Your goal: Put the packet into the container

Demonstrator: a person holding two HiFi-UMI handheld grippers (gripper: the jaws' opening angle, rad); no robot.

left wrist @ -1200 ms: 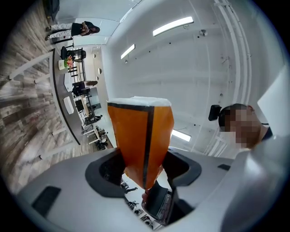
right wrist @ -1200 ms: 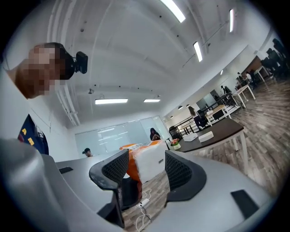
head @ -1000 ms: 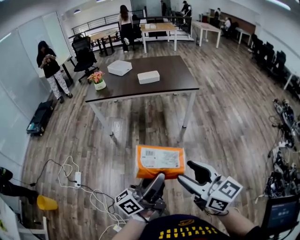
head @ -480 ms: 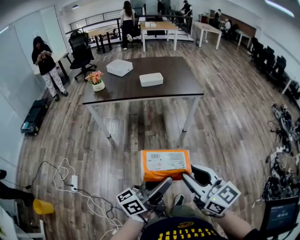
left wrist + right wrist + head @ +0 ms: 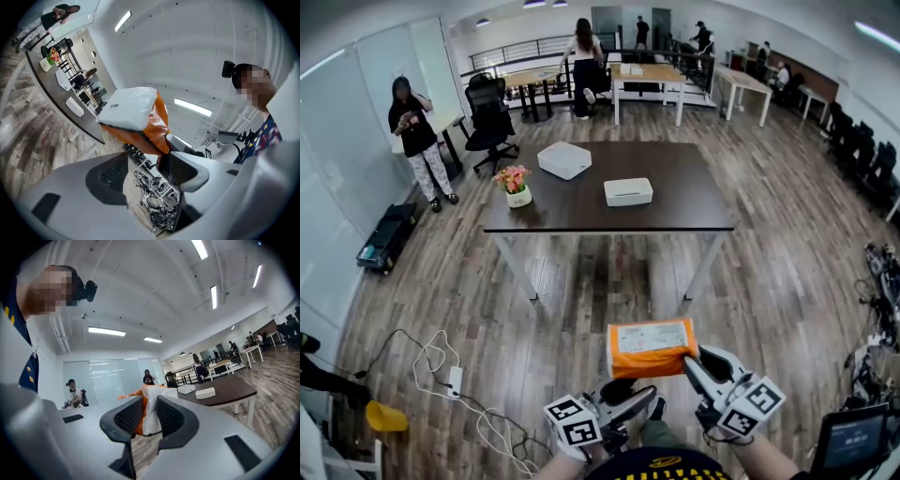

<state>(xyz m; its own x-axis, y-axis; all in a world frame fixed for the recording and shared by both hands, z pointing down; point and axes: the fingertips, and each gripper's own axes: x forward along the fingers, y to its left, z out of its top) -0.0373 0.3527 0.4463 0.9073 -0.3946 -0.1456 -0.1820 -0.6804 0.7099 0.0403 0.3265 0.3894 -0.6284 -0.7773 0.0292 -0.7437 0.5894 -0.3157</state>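
An orange packet (image 5: 652, 347) with a white label hangs in the air in front of me, above the wooden floor. My right gripper (image 5: 698, 362) grips its near right edge; the jaws are closing and the packet (image 5: 149, 414) fills the gap between the pads of the right gripper (image 5: 149, 401). Below the packet's near left side, my left gripper (image 5: 630, 399) stands open. In the left gripper view the packet (image 5: 131, 110) lies beyond the tips of the left gripper (image 5: 143, 161), with nothing between the pads. Two white containers (image 5: 563, 159) (image 5: 628, 191) sit on the dark table (image 5: 675, 214) ahead.
A pot of flowers (image 5: 517, 187) stands at the table's left end. Cables and a power strip (image 5: 441, 375) lie on the floor to my left, beside a yellow object (image 5: 384, 415). A screen (image 5: 848, 441) stands at lower right. People and desks fill the back.
My right gripper has moved in from the right and closed on the packet's edge. The left gripper's jaw has dropped away from the packet. The table has come nearer in view.
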